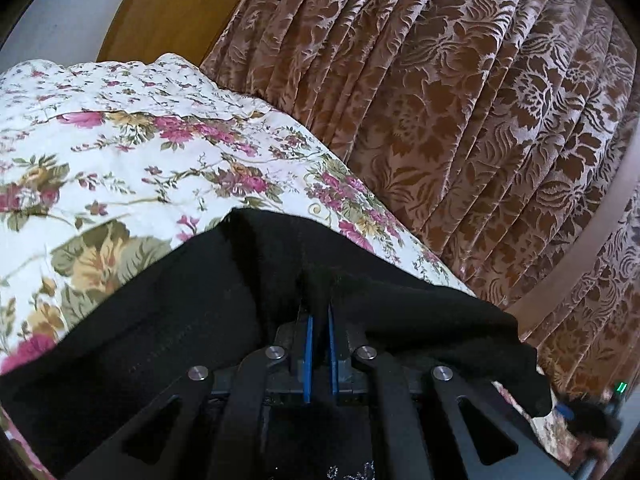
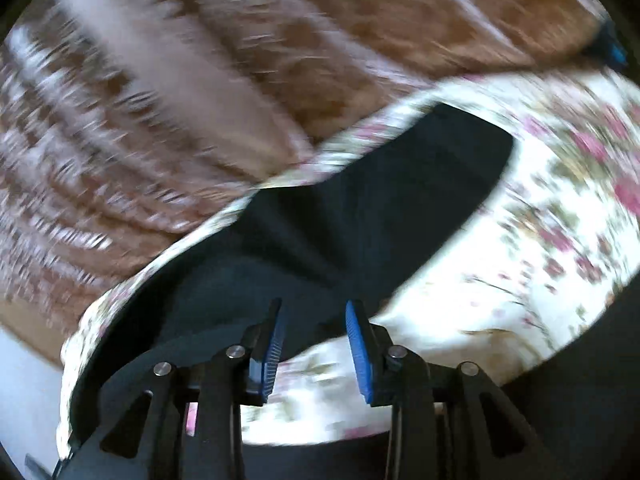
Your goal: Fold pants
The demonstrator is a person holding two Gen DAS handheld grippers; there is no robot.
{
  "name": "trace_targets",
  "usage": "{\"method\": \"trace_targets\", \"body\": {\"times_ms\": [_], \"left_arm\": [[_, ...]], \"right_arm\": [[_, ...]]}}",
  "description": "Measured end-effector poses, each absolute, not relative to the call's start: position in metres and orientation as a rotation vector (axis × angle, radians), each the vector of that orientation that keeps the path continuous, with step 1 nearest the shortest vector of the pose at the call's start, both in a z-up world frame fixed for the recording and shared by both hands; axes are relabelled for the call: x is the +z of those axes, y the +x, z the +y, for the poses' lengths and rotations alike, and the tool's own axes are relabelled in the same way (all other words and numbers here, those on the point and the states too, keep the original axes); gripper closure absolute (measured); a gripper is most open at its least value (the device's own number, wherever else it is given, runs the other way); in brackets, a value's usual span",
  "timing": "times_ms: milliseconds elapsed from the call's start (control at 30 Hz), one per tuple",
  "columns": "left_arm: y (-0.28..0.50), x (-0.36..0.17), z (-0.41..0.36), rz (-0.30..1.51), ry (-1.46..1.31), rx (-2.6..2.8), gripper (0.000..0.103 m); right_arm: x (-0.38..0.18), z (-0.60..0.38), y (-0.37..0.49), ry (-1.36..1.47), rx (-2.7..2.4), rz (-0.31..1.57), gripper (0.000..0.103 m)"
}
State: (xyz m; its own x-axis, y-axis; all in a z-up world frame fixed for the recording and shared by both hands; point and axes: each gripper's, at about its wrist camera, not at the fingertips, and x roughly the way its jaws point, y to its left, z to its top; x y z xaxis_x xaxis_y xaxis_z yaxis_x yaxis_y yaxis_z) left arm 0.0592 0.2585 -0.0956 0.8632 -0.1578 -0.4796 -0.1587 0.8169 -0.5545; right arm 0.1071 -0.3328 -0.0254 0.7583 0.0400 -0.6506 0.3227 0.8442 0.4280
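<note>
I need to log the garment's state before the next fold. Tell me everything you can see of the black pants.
The black pants are dark, soft knit-looking fabric with a stitched seam, lying rumpled on the floral bedspread near the bed's edge. The left gripper is shut on a pinched ridge of them. In the blurred right wrist view they spread flat in front of the open right gripper, which holds nothing.

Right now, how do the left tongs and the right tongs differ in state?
The left tongs are shut, pinching a fold of the black pants; the right tongs stand open and hold nothing. The left view is sharp, the right view motion-blurred. Both sit over the pants on the floral bedspread.
</note>
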Motion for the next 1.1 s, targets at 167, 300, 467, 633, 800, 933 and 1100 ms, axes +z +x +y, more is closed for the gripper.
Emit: {"method": "trace_targets", "body": {"times_ms": [167,300,467,633,800,933,1100], "left_arm": [[0.056,-0.101,0.259,0.523,-0.633,-0.015,0.097],[0.054,-0.105,0.26,0.516,-0.643,-0.024,0.097],[0.052,-0.107,0.26,0.504,-0.644,-0.029,0.097],[0.052,-0.108,0.26,0.497,-0.652,-0.035,0.097],[0.052,-0.109,0.263,0.5,-0.675,-0.05,0.097],[0.049,-0.11,0.277,0.497,-0.784,-0.074,0.097],[0.042,-0.085,0.294,0.417,-0.882,-0.087,0.097]], "right_arm": [[0.002,-0.264,0.17,0.541,0.072,0.818,0.054],[-0.002,-0.218,0.225,0.567,0.13,0.965,0.053],[-0.011,-0.188,0.276,0.673,0.123,1.054,0.053],[-0.035,-0.174,0.305,0.741,0.02,1.166,0.053],[-0.061,-0.181,0.296,0.867,-0.003,1.192,0.086],[-0.051,-0.189,0.274,0.88,0.067,1.118,0.092],[-0.017,-0.194,0.234,0.859,0.217,1.025,0.093]]}}
